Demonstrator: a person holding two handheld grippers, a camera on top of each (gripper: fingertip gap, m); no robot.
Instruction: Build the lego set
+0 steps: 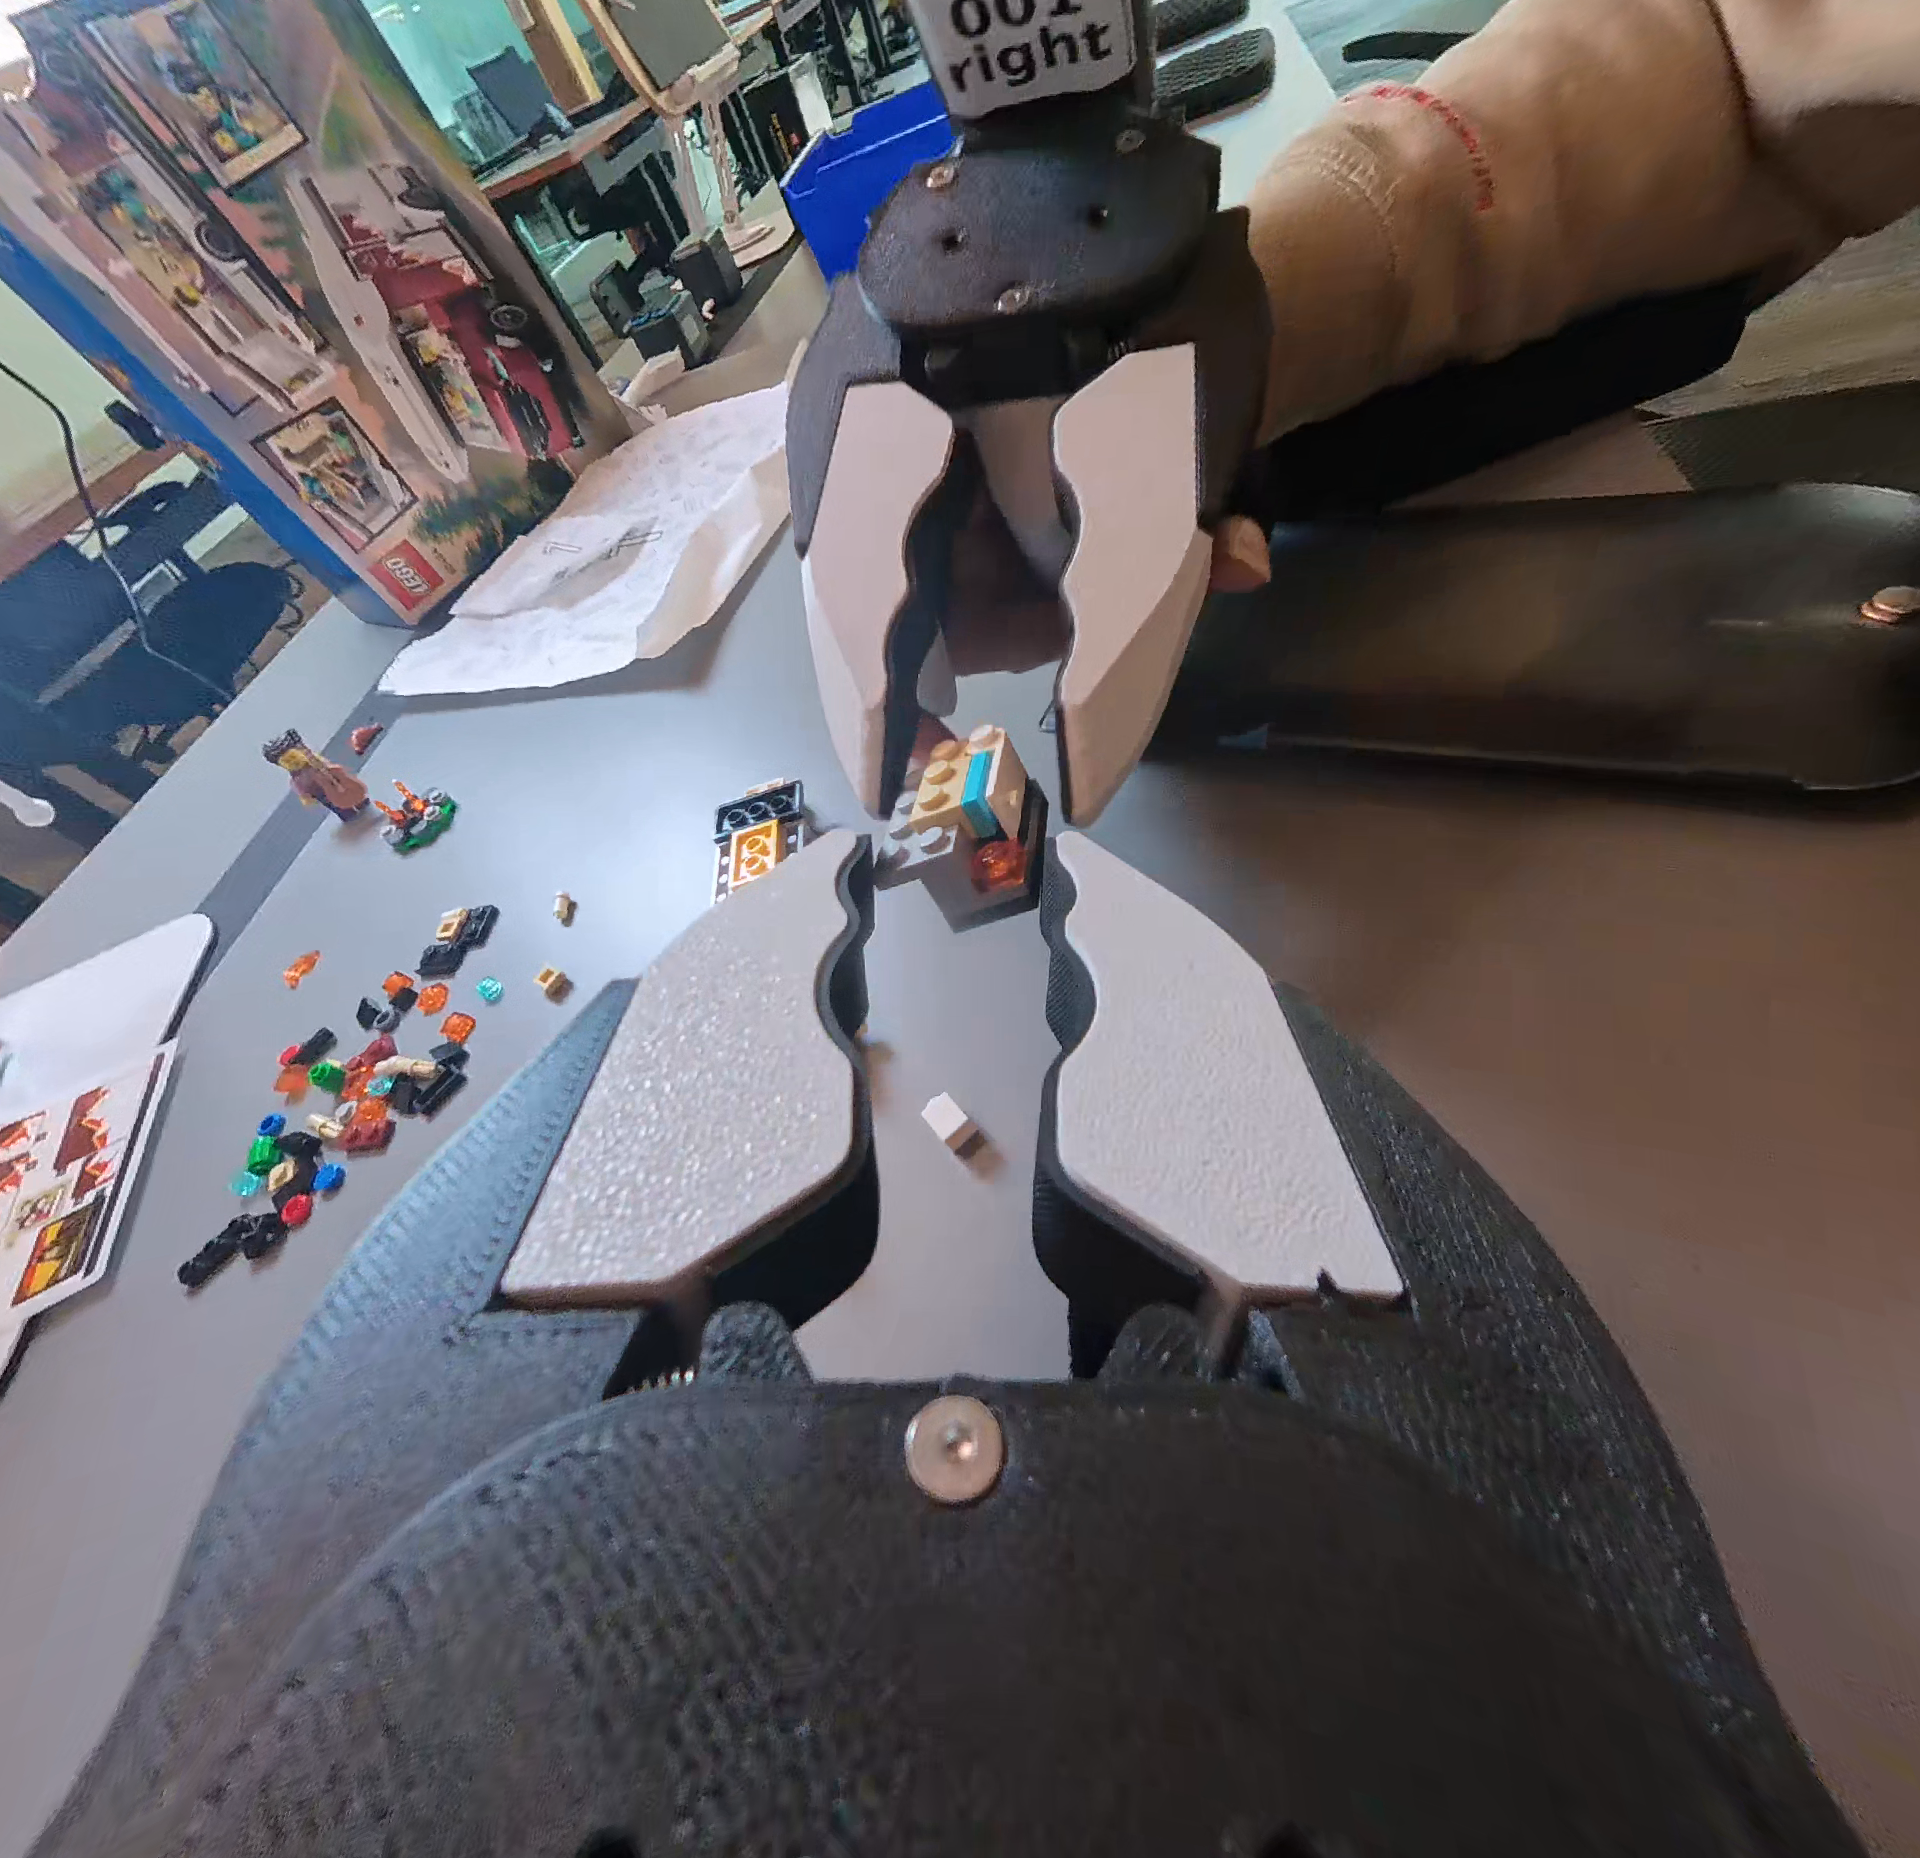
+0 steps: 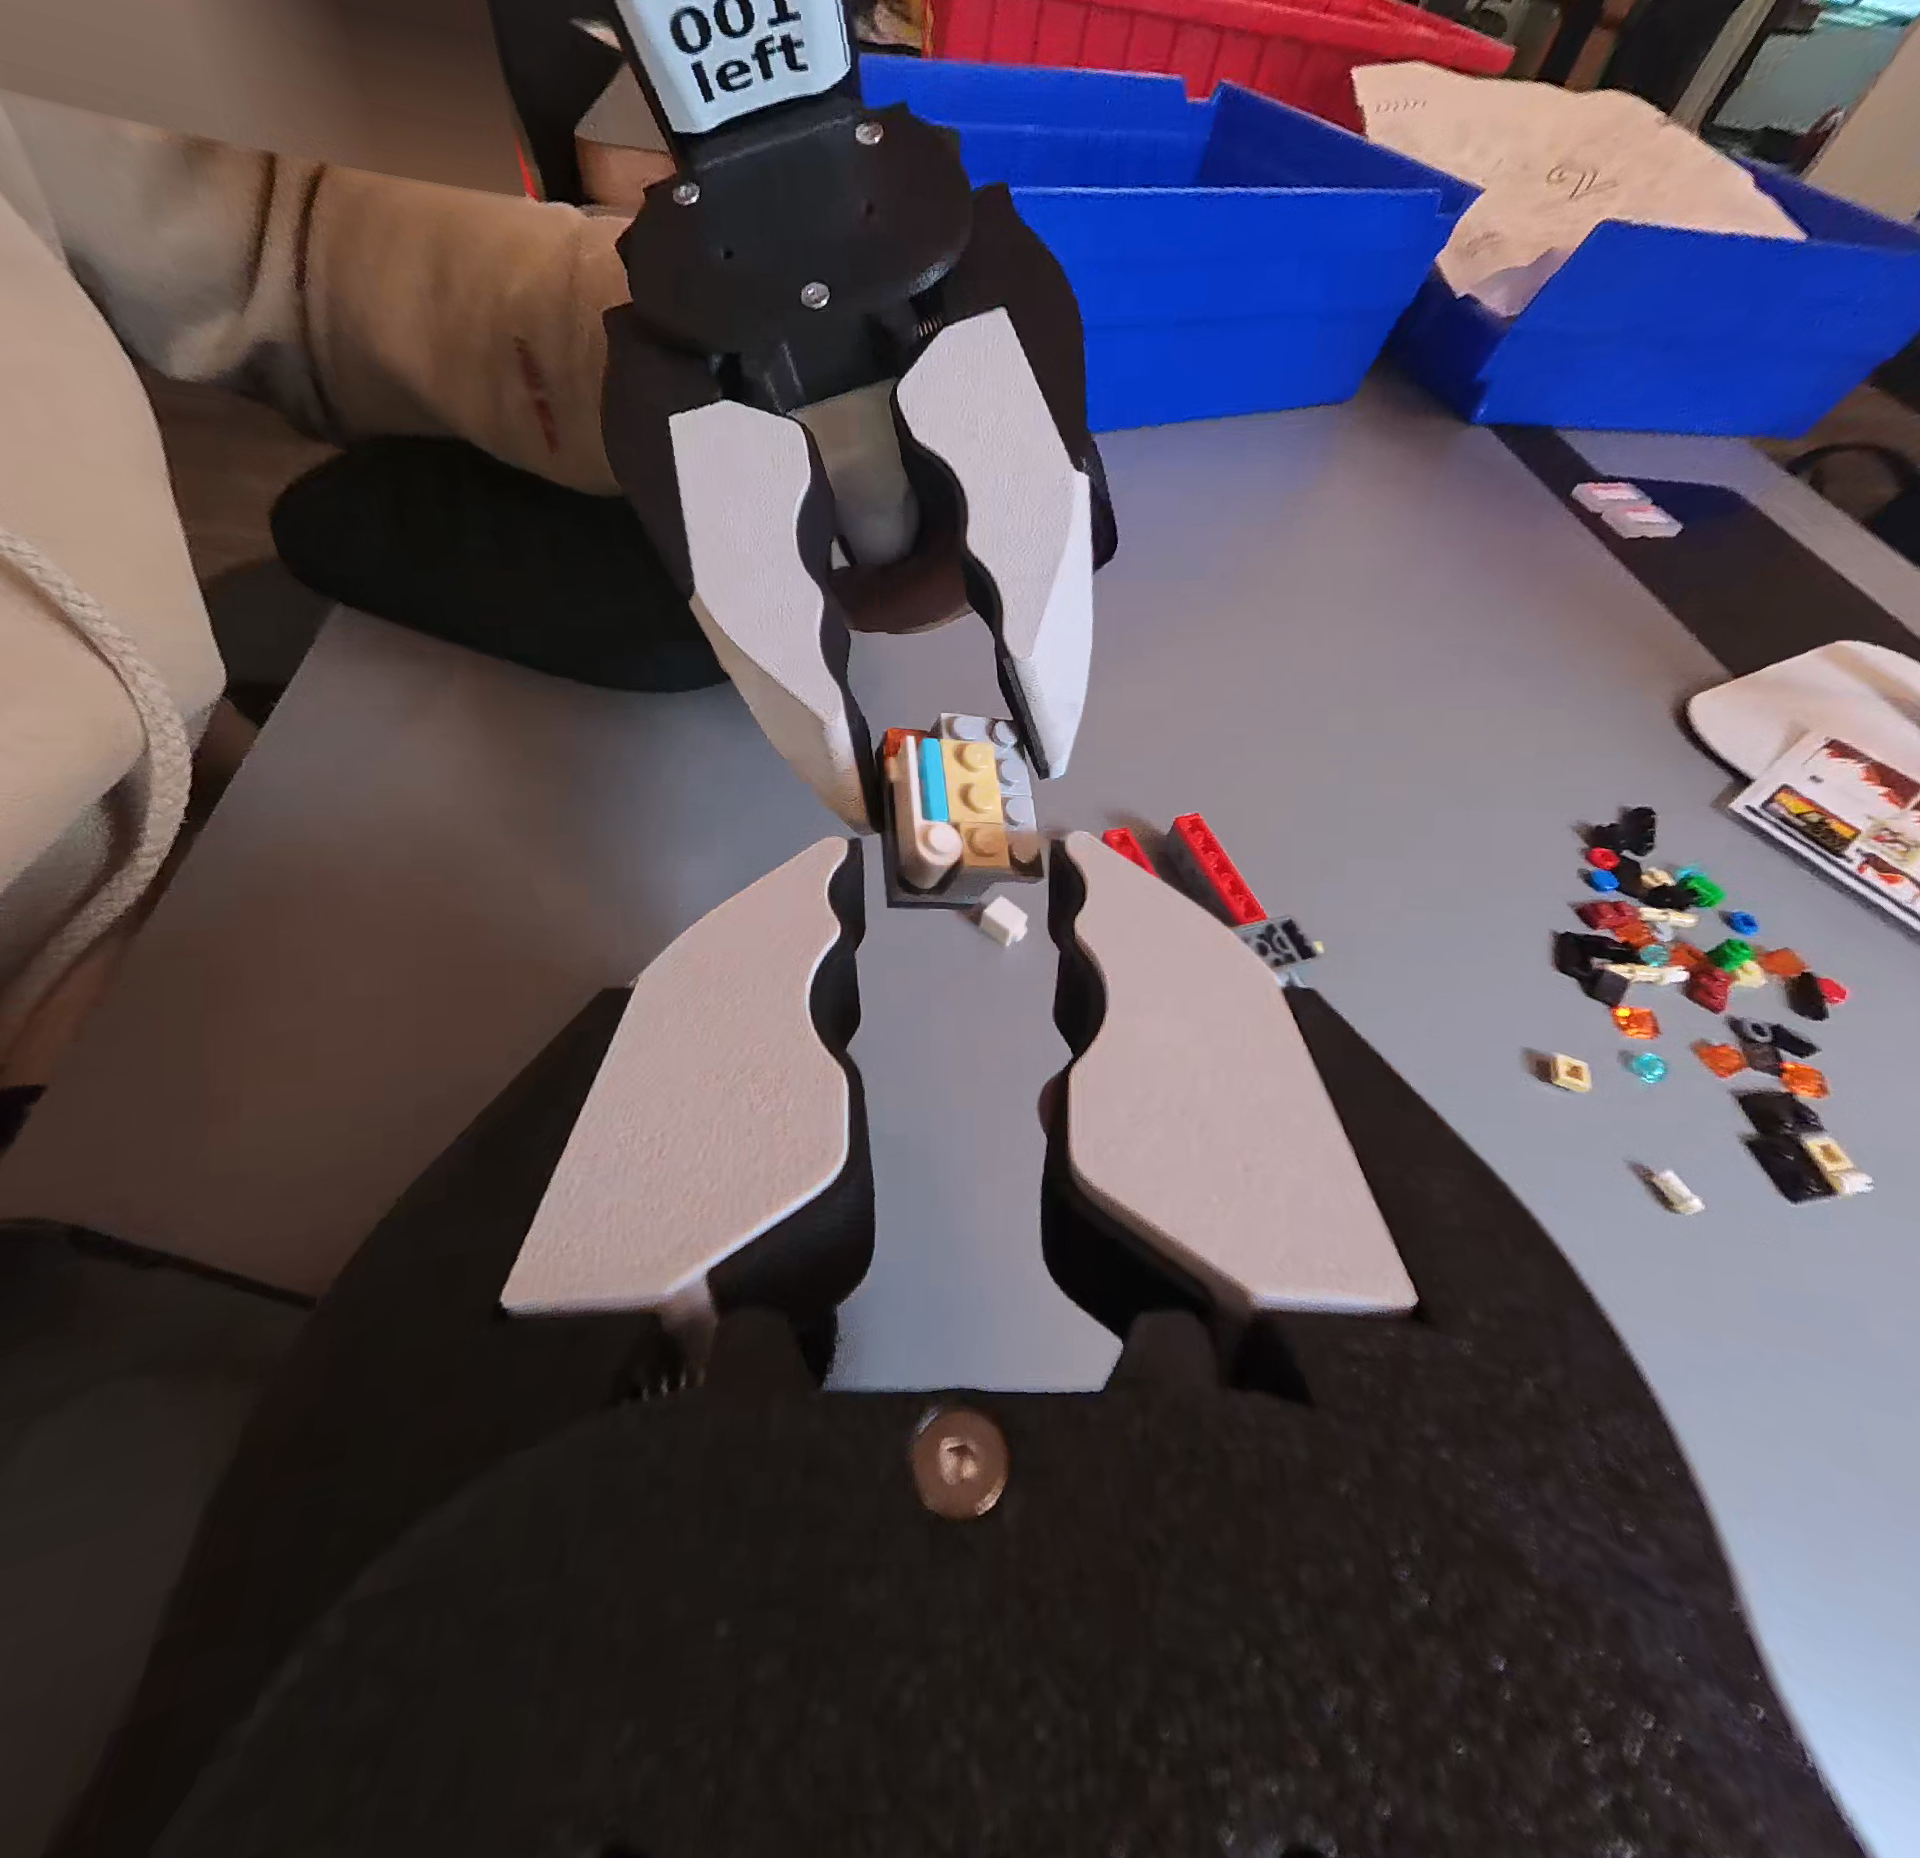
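While both hand-held grippers (image 1: 956,852) (image 2: 956,858) sit spread, the small tan-grey brick assembly (image 1: 961,821) looks light, brittle; grip low, at its base.

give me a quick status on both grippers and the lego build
Left gripper open, right gripper open, both facing the small build. Build on table, ungripped. Loose white brick lies beside it.

The black left gripper with grey pads (image 1: 956,863) and its matching right gripper (image 2: 956,863) face each other, jaws parted.
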